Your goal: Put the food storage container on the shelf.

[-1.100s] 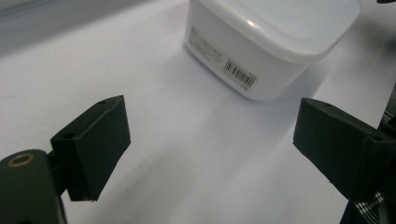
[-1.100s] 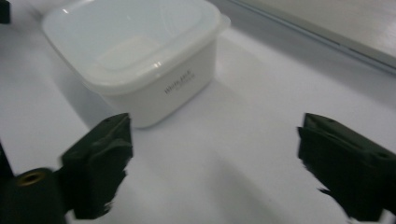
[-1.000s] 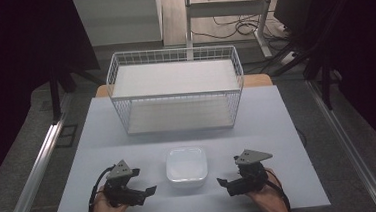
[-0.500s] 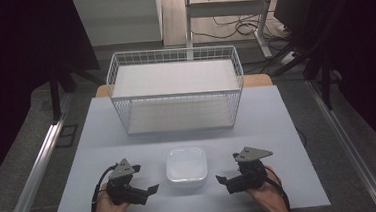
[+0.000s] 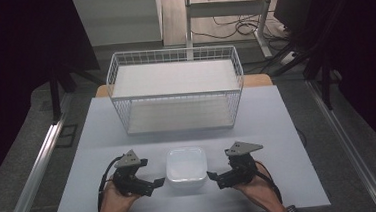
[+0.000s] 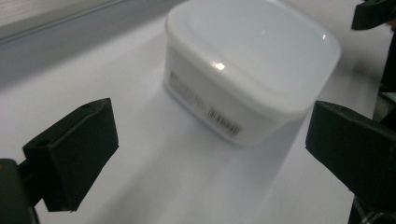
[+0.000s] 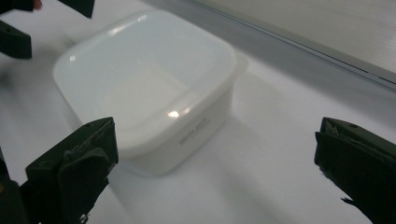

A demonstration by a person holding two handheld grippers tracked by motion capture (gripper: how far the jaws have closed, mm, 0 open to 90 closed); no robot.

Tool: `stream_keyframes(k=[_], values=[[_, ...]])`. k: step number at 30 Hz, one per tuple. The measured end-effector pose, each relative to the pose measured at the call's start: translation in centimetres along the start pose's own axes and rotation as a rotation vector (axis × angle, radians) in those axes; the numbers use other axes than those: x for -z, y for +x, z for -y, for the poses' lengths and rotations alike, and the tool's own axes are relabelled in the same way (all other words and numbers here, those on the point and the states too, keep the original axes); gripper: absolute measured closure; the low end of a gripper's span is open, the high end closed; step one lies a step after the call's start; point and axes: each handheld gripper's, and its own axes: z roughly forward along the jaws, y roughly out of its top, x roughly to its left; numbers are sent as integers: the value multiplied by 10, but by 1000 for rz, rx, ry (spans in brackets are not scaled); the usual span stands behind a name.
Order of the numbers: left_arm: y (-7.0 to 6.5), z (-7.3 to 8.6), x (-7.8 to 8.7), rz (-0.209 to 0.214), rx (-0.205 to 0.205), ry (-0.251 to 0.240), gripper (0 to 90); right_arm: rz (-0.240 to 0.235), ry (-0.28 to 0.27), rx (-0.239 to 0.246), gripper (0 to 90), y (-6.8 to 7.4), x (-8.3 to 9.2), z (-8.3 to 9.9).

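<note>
A white square lidded container (image 5: 186, 167) sits on the white table near the front edge; it also shows in the left gripper view (image 6: 247, 70) and the right gripper view (image 7: 144, 84). My left gripper (image 5: 155, 183) is just left of it, pointing at it, open with nothing between its jaws (image 6: 210, 154). My right gripper (image 5: 214, 177) is just right of it, also open and holding nothing (image 7: 215, 172). Neither gripper touches the container. A barcode label (image 6: 224, 122) runs along the container's side.
A white wire basket (image 5: 175, 89) stands at the back of the table (image 5: 277, 125), with a shelf inside. Metal rails run along both sides of the table. In each gripper view the other gripper shows at a top corner (image 6: 373, 14) (image 7: 18, 28).
Both grippers have edged slightly inward toward the container. The container has not moved.
</note>
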Motion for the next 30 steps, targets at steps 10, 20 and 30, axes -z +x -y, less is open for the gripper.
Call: stream_keyframes(k=[10, 20, 30], values=[[1, -27, -23, 10, -45, 54, 84, -59, 52, -14, 82, 4, -14, -17], [17, -28, -43, 180, 89, 69, 228, -178, 149, -155, 250, -4, -40, -25], [4, -8, -14, 202, 166, 26, 578, -219, 164, -244, 598, 0, -10, -15]])
